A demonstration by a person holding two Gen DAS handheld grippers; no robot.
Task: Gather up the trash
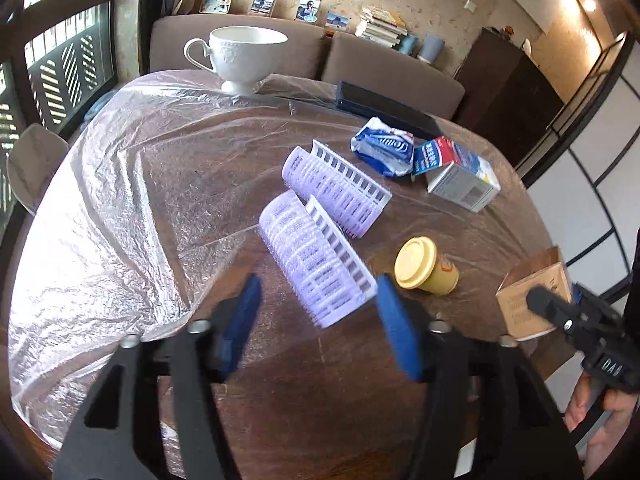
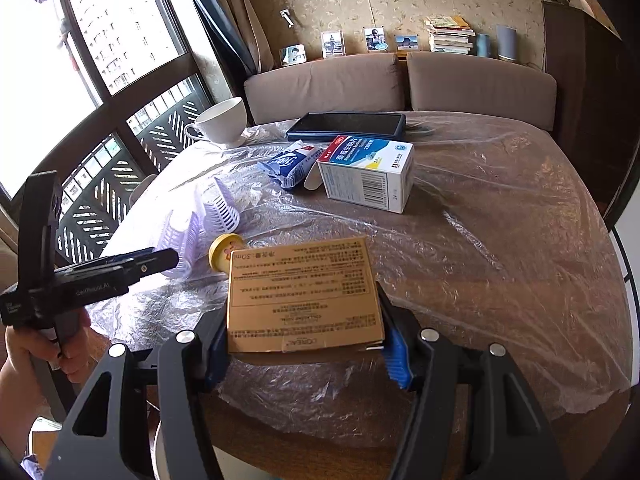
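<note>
My right gripper point(image 2: 306, 344) is shut on a gold cardboard box point(image 2: 304, 294) and holds it over the near table edge; the box also shows in the left wrist view point(image 1: 532, 300). My left gripper point(image 1: 320, 320) is open and empty, its blue pads either side of the near end of a lilac hair roller point(image 1: 316, 260). A second roller point(image 1: 336, 188) lies behind it. A small yellow lidded cup point(image 1: 424, 270) lies on its side. A crumpled blue-white wrapper point(image 1: 384, 146) and a blue-white medicine box point(image 1: 460, 176) lie further back.
The round wooden table point(image 1: 320, 400) is covered with crinkled clear plastic film point(image 1: 120, 200). A white teacup point(image 1: 240, 56) stands at the far edge, next to a dark blue flat case point(image 1: 384, 108). Brown sofa cushions point(image 2: 400, 84) sit behind the table.
</note>
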